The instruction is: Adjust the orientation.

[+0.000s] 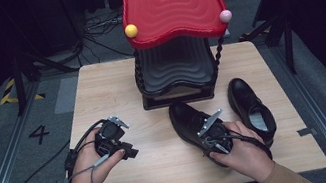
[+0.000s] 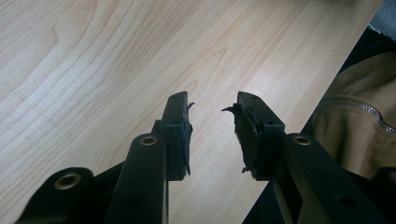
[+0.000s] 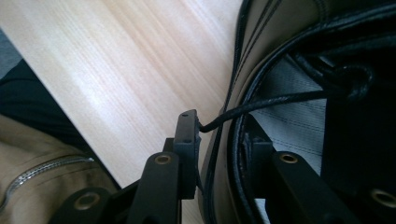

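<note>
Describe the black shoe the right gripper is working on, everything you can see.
The near shoe is a black lace-up of smooth, leather-like material with a pale lining. It lies on the wooden table, toe toward the red rack, beside its partner. The right gripper straddles its collar wall at the heel end, with a thin black lace running past one jaw.

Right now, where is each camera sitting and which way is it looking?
High view: above the person's side, looking forward and down at the table, red rack and two black shoes; both hands show.
Left gripper view: rides the left gripper, looking along open jaws at bare tabletop; a tan sleeve shows.
Right gripper view: rides the right gripper, jaws astride the near shoe wall beside a lace.
Both gripper views share the wooden tabletop and tan clothing.
</note>
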Demonstrator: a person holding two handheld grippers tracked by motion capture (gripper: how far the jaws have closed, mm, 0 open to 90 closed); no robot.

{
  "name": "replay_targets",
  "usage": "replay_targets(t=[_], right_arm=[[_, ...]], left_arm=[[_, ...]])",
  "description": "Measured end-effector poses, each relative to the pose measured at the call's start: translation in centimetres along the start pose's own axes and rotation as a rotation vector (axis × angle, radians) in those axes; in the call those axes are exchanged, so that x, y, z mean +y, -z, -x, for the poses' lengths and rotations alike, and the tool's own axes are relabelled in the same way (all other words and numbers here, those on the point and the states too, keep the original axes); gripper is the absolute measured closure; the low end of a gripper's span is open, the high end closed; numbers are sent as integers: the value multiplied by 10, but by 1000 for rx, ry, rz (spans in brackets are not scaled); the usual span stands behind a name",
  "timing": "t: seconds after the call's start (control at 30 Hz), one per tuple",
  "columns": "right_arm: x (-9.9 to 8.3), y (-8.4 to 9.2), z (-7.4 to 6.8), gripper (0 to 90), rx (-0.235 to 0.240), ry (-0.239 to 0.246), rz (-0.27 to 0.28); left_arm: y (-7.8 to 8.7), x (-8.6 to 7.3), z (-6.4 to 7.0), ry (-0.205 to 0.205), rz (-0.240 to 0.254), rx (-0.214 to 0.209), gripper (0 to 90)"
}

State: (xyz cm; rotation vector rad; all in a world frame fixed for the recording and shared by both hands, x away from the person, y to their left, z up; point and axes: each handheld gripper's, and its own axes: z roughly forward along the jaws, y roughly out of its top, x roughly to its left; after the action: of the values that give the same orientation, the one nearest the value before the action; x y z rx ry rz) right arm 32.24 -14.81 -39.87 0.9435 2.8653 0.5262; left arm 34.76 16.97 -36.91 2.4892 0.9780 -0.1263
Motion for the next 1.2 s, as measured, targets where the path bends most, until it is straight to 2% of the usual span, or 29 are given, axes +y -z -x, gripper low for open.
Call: replay_targets(t=[0.03,0.1,0.33,0.43,0.67,0.77,0.87,0.9,1.0,1.03,1.07,1.1,1.13,1.2], right_arm=[[0,-1,1,737,18,-1,6],[0,-2,2,730,86,-24,22],[-1,-1,1,719,110,-17,44],[-4,-1,6,703,147,-37,57],[-11,20,10,659,154,-33,78],[-16,34,13,643,148,-39,105],[-24,52,23,638,130,-59,155],[-24,52,23,638,130,-59,155],[-34,68,38,631,84,-111,203],[-41,75,48,625,57,-142,218],[-41,75,48,625,57,-142,218],[-47,80,58,613,27,-181,224],[-47,80,58,613,27,-181,224],[-53,83,67,601,1,-221,214]], left_arm=[[0,0,0,-2,-1,0,654],[-1,1,-1,-5,2,-2,652],[-3,4,-2,-10,-3,-8,648],[-2,6,-1,-15,1,-9,646],[-3,9,-3,-19,6,-11,635],[-2,10,-3,-23,10,-12,626],[-1,11,-3,-23,17,-9,619],[-1,11,-3,-23,17,-9,614],[-2,12,-3,-22,17,-8,601],[-2,12,-4,-23,19,-6,598],[-2,12,-4,-23,18,-5,598],[-2,13,-4,-23,18,-6,598],[-2,13,-4,-23,18,-6,596],[-1,13,-4,-19,22,-8,595]])
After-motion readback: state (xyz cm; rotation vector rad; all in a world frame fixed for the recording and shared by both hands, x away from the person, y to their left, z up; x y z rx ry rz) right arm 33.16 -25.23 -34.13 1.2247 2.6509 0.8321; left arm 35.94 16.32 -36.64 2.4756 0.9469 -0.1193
